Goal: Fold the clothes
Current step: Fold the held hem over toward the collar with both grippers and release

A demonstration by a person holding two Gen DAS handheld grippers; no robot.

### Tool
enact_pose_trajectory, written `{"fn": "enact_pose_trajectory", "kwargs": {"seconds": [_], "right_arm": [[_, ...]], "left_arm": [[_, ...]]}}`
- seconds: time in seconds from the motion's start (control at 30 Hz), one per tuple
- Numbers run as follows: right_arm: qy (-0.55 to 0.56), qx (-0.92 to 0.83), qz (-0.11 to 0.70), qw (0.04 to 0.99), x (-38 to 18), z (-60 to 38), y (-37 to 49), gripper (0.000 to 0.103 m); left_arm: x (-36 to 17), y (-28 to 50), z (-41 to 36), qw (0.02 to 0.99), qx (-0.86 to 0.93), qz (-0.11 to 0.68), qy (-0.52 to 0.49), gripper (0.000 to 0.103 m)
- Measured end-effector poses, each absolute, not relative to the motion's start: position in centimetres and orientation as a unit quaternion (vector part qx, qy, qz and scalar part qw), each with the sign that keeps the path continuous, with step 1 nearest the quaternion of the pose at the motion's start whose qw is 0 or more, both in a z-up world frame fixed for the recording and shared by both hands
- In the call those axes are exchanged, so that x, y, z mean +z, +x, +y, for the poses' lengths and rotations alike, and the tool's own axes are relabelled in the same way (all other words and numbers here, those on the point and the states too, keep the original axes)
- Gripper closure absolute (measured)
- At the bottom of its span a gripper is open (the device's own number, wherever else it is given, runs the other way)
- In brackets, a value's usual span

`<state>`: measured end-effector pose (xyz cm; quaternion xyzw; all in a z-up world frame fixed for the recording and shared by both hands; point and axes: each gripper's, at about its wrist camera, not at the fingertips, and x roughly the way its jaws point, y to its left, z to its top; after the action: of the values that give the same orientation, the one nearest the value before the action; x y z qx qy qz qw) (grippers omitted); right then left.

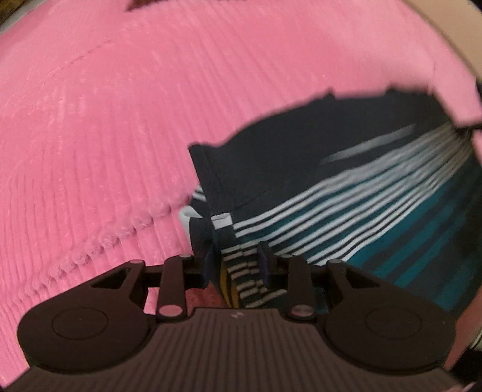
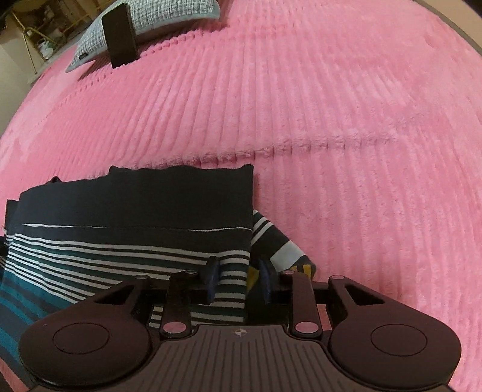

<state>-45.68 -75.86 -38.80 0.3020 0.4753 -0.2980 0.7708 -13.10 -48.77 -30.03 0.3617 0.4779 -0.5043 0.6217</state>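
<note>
A dark navy garment with white and teal stripes (image 1: 346,193) lies partly folded on a pink ribbed blanket (image 1: 105,135). My left gripper (image 1: 238,262) is shut on a striped fold at the garment's left edge. In the right wrist view the same garment (image 2: 135,229) lies to the left and in front, its navy part folded over the stripes. My right gripper (image 2: 238,277) is shut on a striped fold at the garment's right edge. A bit of yellow fabric shows beside the right finger.
The pink blanket (image 2: 331,120) covers the whole bed around the garment. A grey-white checked pillow (image 2: 144,21) with a dark flat object (image 2: 120,36) leaning on it lies at the far left. A room floor and gold frame show beyond it.
</note>
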Motion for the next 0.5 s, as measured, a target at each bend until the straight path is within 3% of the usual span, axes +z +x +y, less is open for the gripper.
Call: {"fn": "enact_pose_trajectory", "kwargs": {"seconds": [0.17, 0.27, 0.5], "right_arm": [[0.251, -0.283, 0.475, 0.795, -35.4, -72.0, -46.2, 0.075], [0.276, -0.247, 0.462, 0.806, -34.2, -68.5, -47.3, 0.075], [0.333, -0.174, 0.47, 0.799, -38.7, -63.3, -51.3, 0.075]], "left_arm": [[-28.2, -13.9, -48.4, 0.634, -0.496, 0.458, 0.377, 0.076], [-26.2, -15.3, -47.2, 0.636, -0.505, 0.446, 0.377, 0.077], [-26.1, -22.1, -43.3, 0.581, -0.549, 0.437, 0.412, 0.076]]}}
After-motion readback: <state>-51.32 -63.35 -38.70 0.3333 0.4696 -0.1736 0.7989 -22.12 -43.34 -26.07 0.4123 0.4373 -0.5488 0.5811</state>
